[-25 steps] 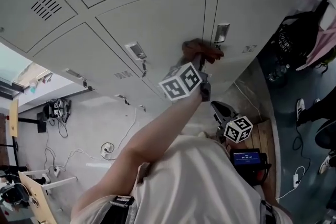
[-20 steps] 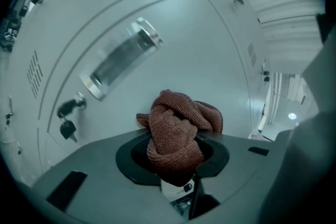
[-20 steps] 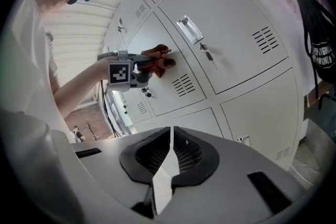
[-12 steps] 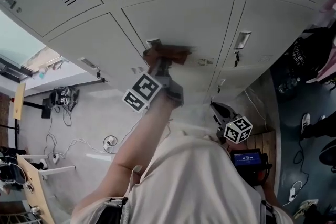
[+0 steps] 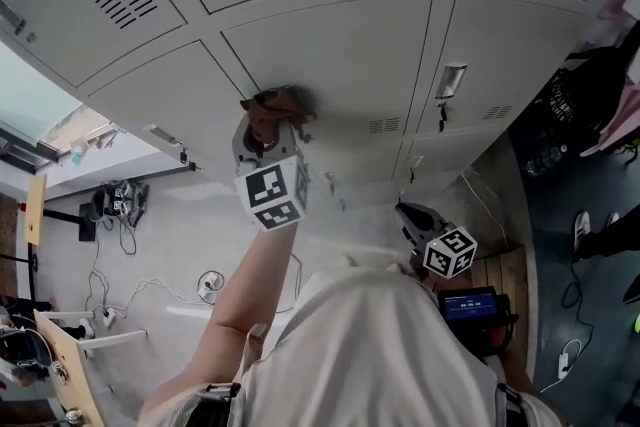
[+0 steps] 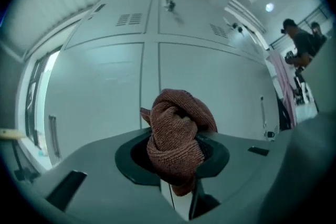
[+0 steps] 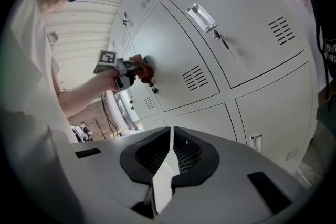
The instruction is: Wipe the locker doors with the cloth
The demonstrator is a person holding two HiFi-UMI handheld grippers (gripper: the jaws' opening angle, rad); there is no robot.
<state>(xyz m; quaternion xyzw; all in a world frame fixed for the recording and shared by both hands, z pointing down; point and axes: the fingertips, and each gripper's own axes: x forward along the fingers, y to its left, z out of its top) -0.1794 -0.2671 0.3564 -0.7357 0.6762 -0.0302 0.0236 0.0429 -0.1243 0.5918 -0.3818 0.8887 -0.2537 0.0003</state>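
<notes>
A reddish-brown cloth [image 5: 276,107] is bunched between the jaws of my left gripper [image 5: 268,130] and pressed against the grey locker door [image 5: 345,55], near that door's left edge. In the left gripper view the cloth [image 6: 176,131] fills the jaws, with locker doors [image 6: 215,78] just beyond. My right gripper [image 5: 432,237] hangs low beside the person's body, away from the lockers. Its jaws [image 7: 171,134] are shut with nothing between them. From the right gripper view I see the left gripper [image 7: 125,74] holding the cloth [image 7: 143,66] on the door [image 7: 178,44].
A latch handle [image 5: 450,80] with a key hanging below sits on the door to the right. Cables [image 5: 205,283] lie on the floor at left. A black bag and clothes [image 5: 585,85] hang at right. A device with a blue screen [image 5: 468,303] sits below.
My left gripper has swept the cloth leftward across the locker front, from near the right latch to the middle door's left edge. The right gripper has stayed put.
</notes>
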